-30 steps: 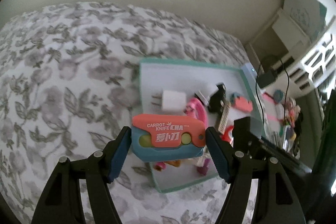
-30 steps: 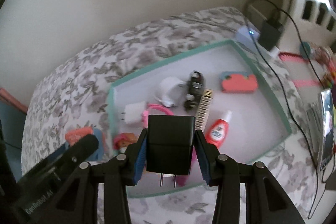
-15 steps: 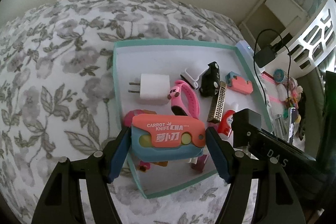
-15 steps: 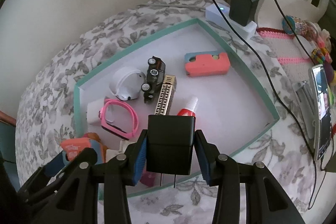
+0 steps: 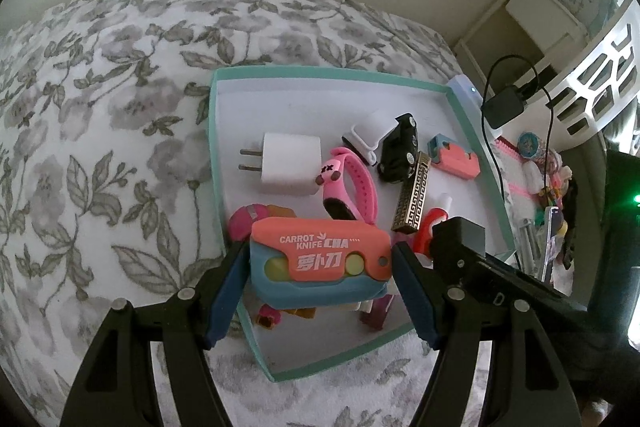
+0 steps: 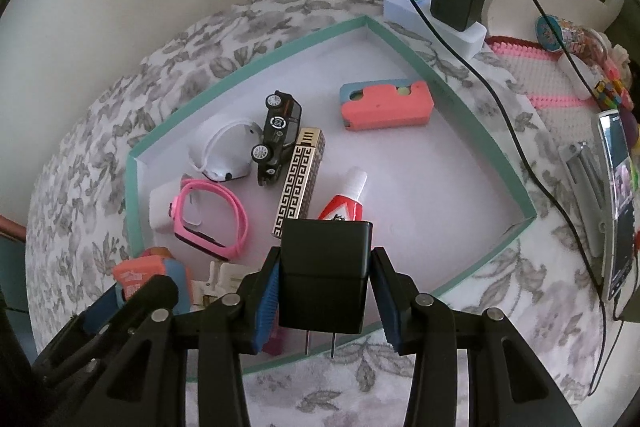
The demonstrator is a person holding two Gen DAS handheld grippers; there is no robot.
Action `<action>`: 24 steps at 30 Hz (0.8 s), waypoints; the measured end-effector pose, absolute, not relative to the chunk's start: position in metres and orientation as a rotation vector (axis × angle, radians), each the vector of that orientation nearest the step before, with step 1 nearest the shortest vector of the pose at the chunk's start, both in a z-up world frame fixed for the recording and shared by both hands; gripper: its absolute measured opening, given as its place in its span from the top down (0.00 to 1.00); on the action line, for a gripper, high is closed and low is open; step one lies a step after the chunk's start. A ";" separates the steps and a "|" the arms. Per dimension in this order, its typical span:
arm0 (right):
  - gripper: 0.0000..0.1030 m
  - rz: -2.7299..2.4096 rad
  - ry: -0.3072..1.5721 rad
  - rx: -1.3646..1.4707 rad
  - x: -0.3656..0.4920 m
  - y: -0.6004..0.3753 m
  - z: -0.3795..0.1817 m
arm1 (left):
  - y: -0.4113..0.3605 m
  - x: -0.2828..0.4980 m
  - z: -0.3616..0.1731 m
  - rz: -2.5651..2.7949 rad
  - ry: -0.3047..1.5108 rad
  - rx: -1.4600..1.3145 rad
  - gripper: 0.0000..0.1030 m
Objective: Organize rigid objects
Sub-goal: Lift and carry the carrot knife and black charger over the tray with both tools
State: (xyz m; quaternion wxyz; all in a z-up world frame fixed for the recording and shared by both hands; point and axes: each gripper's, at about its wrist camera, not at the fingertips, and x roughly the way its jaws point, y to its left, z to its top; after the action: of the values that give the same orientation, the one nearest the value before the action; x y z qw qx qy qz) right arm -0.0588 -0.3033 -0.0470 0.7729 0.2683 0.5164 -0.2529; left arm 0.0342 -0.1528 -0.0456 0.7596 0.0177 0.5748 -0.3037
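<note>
Left wrist view: left gripper (image 5: 320, 263) clamps the carrot knife toy (image 5: 320, 261) over the teal tray (image 5: 460, 99) at seven o'clock. Right gripper (image 6: 325, 277) grips the black charger (image 6: 325, 273), prongs down, at six o'clock. Best release both low, onto bare tray floor.
</note>
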 end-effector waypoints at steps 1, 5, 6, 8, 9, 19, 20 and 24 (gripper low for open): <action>0.55 -0.546 1.122 0.579 -0.058 -0.303 -0.048 | -0.152 0.034 -0.046 -0.660 1.253 0.039 0.29; 0.55 -0.536 1.137 0.577 -0.056 -0.300 -0.052 | -0.149 0.033 -0.046 -0.666 1.261 0.032 0.29; 0.55 -0.535 1.140 0.575 -0.055 -0.300 -0.052 | -0.149 0.033 -0.046 -0.666 1.261 0.031 0.29; 0.55 -0.534 1.146 0.570 -0.055 -0.299 -0.053 | -0.147 0.033 -0.045 -0.666 1.264 0.027 0.29; 0.55 -0.534 1.149 0.568 -0.055 -0.299 -0.054 | -0.146 0.033 -0.044 -0.667 1.266 0.022 0.29; 0.55 -0.516 1.166 0.520 -0.048 -0.290 -0.055 | -0.117 0.042 -0.037 -0.630 1.263 -0.057 0.28; 0.55 -0.516 1.167 0.514 -0.048 -0.289 -0.055 | -0.112 0.043 -0.036 -0.613 1.259 -0.064 0.28; 0.55 -0.509 1.168 0.493 -0.046 -0.286 -0.055 | -0.098 0.046 -0.031 -0.527 1.221 -0.032 0.28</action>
State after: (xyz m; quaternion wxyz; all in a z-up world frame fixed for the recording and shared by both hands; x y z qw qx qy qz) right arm -0.0458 -0.2861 -0.0546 0.7757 0.2276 0.5396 -0.2352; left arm 0.0462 -0.0981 -0.0313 0.7867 -0.0149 0.5667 -0.2445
